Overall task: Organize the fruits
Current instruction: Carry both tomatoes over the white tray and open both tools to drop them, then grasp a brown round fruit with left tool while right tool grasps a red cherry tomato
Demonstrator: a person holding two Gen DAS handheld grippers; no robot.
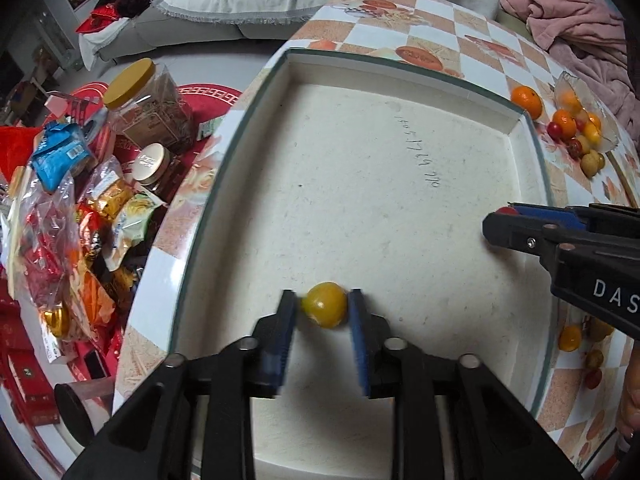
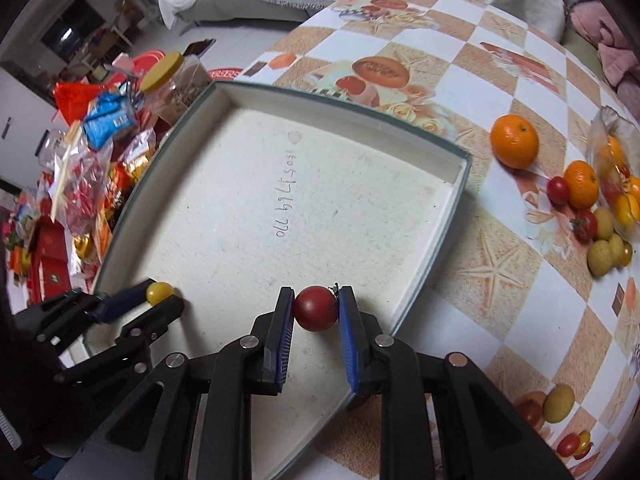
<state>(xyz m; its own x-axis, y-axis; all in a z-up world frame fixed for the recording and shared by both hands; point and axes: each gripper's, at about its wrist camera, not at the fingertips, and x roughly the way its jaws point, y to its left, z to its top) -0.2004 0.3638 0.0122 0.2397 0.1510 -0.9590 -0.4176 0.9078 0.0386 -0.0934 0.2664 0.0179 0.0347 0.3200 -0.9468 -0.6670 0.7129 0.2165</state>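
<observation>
Yellow tomato (image 1: 324,305), red tomato (image 2: 315,308), cream tray (image 2: 224,184), checkered tablecloth (image 2: 500,60).

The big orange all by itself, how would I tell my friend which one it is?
Find the white tray on the checkered table. Just past its far right corner sits the big orange. It lies alone and is the largest fruit; the smaller orange is crowded among little tomatoes beside a glass bowl.

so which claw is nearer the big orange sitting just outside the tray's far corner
Right. The right claw, shut on a red tomato, is at the tray side nearest the orange; the left claw is farther across.
</observation>
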